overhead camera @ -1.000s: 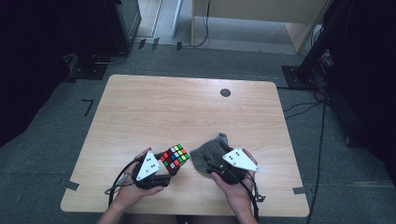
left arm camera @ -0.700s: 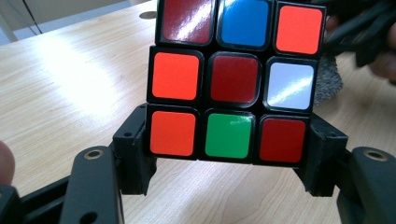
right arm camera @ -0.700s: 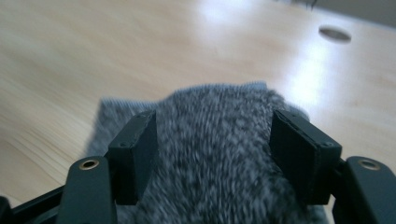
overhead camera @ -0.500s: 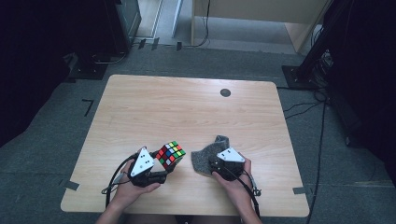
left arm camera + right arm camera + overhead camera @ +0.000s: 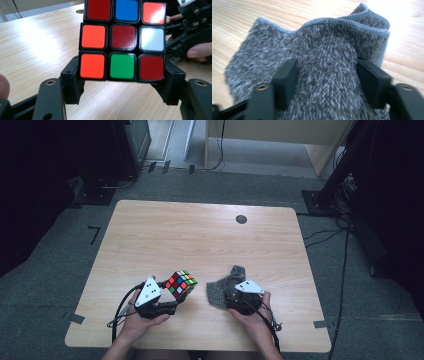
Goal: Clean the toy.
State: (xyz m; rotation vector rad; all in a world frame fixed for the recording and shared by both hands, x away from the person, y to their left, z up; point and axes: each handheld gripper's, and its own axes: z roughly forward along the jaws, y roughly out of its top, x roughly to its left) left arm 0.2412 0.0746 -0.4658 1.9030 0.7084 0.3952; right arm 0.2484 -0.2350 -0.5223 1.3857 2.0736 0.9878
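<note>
A scrambled Rubik's cube (image 5: 181, 283) is held just above the wooden table (image 5: 200, 235) near its front edge. My left gripper (image 5: 175, 295) is shut on it. In the left gripper view the two jaws clamp the cube (image 5: 122, 40) at its lower corners, where my left gripper (image 5: 122, 86) meets it. To the right, a crumpled grey fuzzy cloth (image 5: 220, 287) lies on the table. My right gripper (image 5: 228, 295) is down on it, and its jaws have just been closing. In the right gripper view a ridge of cloth (image 5: 324, 37) is bunched in my right gripper (image 5: 327, 75), pressed from both sides.
A small black disc (image 5: 241, 219) is set in the table near its far edge. Dark equipment stands and cables surround the table on the grey carpet. A cable trails from each gripper toward the front edge.
My right gripper has come down onto the grey cloth, and the cloth now sits lower and flatter on the table. The left gripper and the cube have stayed in place.
</note>
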